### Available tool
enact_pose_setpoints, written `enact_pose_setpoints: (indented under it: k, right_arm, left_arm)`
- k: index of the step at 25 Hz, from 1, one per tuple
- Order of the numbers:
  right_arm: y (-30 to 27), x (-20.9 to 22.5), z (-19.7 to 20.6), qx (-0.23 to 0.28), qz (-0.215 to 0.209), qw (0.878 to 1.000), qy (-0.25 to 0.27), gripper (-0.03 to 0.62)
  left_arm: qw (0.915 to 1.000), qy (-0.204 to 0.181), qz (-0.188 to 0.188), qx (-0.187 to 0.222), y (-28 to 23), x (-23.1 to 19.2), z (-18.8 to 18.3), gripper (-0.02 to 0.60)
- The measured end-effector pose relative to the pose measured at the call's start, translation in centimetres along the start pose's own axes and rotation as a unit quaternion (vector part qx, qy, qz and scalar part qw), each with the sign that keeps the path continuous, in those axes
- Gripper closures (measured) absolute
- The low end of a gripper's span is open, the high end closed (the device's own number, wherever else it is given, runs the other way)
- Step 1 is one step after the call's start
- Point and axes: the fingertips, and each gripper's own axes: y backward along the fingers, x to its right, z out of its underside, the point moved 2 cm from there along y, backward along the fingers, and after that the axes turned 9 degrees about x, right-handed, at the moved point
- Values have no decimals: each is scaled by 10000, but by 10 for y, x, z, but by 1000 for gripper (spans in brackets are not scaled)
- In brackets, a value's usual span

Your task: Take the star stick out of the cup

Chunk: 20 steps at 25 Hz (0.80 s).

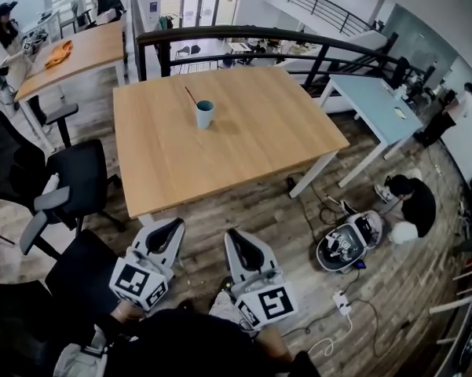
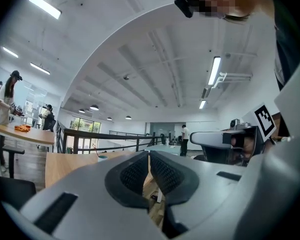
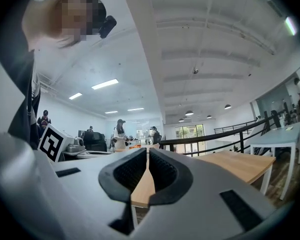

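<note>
Star stick leans in cup, well apart from both grippers. Left gripper, right gripper: jaws together, empty

The star stick dips into the cup, lower end hidden — its star too small to make out.

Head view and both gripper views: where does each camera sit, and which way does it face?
Head view: on the head, looking down at the table, cup, left gripper, right gripper.
Left gripper view: on it, along shut jaws toward the table.
Right gripper view: likewise, along shut jaws.
Shared: the table.
</note>
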Motion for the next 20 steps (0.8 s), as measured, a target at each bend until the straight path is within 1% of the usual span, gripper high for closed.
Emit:
enact_pose_setpoints:
  k: [4, 10, 15, 18, 20]
  right_arm:
    - [-10, 39, -4, 62, -68, 10000, 5, 566]
    - [-19, 89, -5, 167, -95, 9998, 37, 566]
    - [-24, 121, -8, 234, -208, 9995, 13, 566]
    - [-23, 141, -12, 404, -146, 9991, -67, 566]
    - [-20, 155, -10, 394, -119, 9991, -110, 566]
  left_arm:
    - [10000, -48, -56, 29, -40, 4, 2, 558]
    - [9999, -108, -24, 60, -88, 11, 8, 558]
    - [9998, -148, -83, 133, -123, 15, 8, 558]
    - [9995, -264, -127, 97, -140, 18, 11, 558]
    - [9994, -291, -164, 75, -151, 19, 11, 558]
